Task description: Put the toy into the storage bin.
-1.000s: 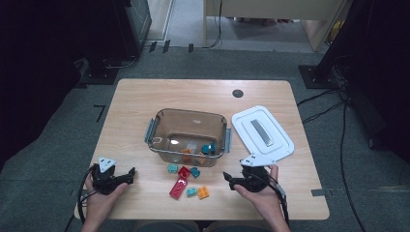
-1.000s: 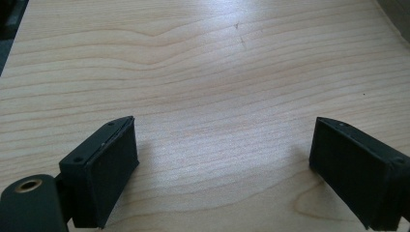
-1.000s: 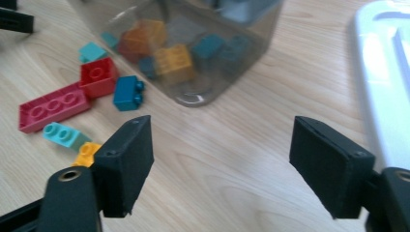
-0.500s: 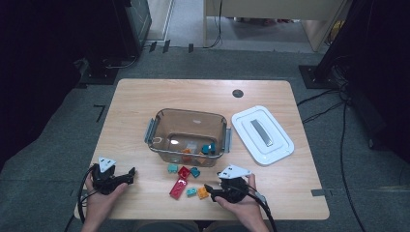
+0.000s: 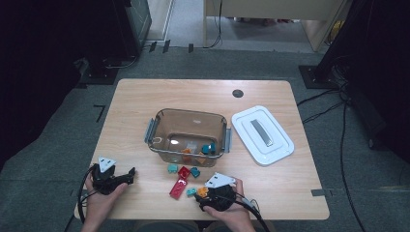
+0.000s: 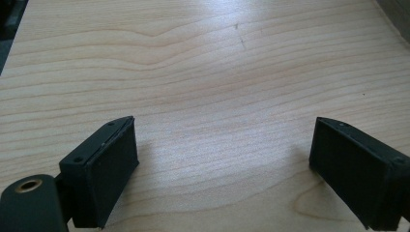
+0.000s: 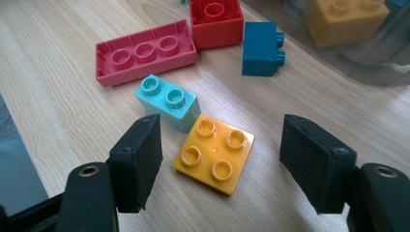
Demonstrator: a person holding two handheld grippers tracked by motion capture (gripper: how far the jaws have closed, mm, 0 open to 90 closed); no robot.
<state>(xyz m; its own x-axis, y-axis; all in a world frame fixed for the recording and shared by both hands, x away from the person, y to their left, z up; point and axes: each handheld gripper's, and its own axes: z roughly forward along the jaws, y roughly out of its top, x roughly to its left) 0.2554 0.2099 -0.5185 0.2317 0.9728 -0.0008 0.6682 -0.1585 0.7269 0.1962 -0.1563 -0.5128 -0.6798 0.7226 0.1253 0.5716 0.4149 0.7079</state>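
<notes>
My right gripper (image 7: 220, 145) hangs low over an orange square brick (image 7: 215, 153) that lies flat on the table between its jaws, untouched by either pad. The jaws have just been opening a little. A light teal brick (image 7: 169, 102) touches the orange one's far corner. Beyond lie a long red brick (image 7: 145, 55) on its back, a red square brick (image 7: 216, 21) and a dark teal brick (image 7: 261, 48). In the high view the right gripper (image 5: 205, 193) is at the front edge, by the orange brick (image 5: 202, 192). My left gripper (image 5: 129, 175) rests open over bare wood at the front left.
A clear container (image 5: 153, 130) with several bricks inside stands mid-table, its wall (image 7: 367, 63) just beyond the loose bricks. A white lid (image 5: 263, 135) lies to its right. A dark round hole (image 5: 237, 93) marks the far side of the table.
My right hand has moved left and down from beside the white lid to the loose bricks at the front. The left hand has stayed still.
</notes>
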